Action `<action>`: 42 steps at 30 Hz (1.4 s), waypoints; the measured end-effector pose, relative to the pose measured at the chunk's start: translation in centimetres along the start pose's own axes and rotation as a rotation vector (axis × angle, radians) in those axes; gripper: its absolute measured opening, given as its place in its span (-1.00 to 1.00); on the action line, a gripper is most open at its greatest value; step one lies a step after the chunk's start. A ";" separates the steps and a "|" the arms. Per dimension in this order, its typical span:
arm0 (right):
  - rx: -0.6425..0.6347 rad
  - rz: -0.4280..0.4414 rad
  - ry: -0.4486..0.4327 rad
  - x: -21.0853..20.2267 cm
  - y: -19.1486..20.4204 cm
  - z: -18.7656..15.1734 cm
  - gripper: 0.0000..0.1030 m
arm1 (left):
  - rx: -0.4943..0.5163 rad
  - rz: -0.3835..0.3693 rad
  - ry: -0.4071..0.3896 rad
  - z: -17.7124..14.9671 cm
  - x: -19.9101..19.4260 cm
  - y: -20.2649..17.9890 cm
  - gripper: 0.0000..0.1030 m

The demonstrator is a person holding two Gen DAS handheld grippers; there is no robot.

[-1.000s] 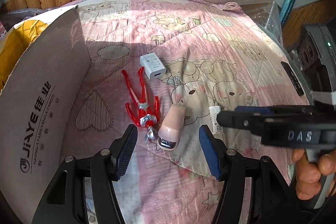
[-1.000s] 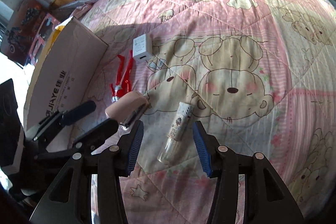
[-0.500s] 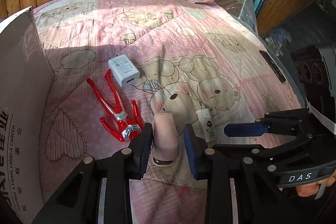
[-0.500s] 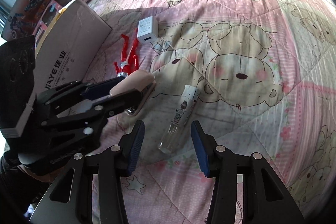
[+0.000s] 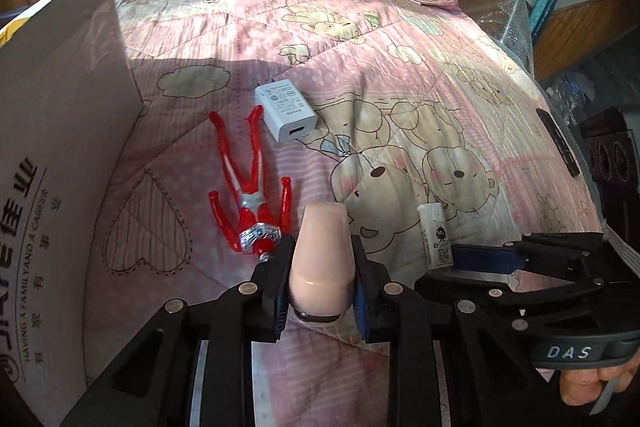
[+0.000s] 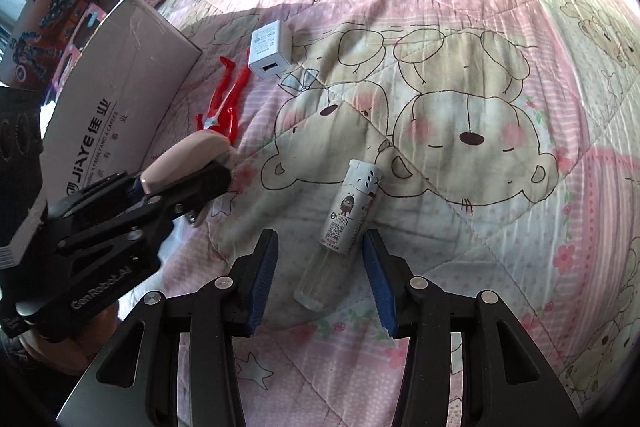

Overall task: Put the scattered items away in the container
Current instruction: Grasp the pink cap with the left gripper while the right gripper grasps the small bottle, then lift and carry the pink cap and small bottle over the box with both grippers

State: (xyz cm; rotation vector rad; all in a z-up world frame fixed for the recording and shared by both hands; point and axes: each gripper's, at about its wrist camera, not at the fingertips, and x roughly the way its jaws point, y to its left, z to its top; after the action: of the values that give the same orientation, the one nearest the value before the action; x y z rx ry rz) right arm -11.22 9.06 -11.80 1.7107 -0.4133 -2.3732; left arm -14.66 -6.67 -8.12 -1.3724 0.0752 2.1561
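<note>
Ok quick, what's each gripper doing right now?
Left gripper: shut on the beige case.
Right gripper: open, tongs either side of the small bottle.

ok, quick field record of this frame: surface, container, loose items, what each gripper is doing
surface: pink cartoon-bear quilt
container: cardboard box, standing at the left edge of the quilt
left gripper: shut on pink case
right gripper: open, fingers either side of the white tube, not touching it
loose on quilt: red toy figure, white charger, white tube
in box: interior not visible
</note>
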 end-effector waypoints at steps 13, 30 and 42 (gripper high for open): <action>0.047 0.013 -0.062 -2.4 -1.0 -0.6 -0.79 | -0.112 -0.003 -0.056 -3.0 -7.2 1.4 -0.48; 0.019 -0.025 -0.182 -6.3 2.1 -3.7 -0.79 | -0.149 0.008 -0.129 -5.4 -14.1 1.1 -0.48; -0.010 -0.036 -0.206 -7.6 5.3 -6.7 -0.79 | -0.146 -0.006 -0.182 -6.9 -17.4 0.9 -0.48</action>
State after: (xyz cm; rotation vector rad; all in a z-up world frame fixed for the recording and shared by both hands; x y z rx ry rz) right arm -2.50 5.65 -5.19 1.4864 -0.4030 -2.5831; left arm -4.18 -17.39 3.10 -1.2453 -0.1589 2.3095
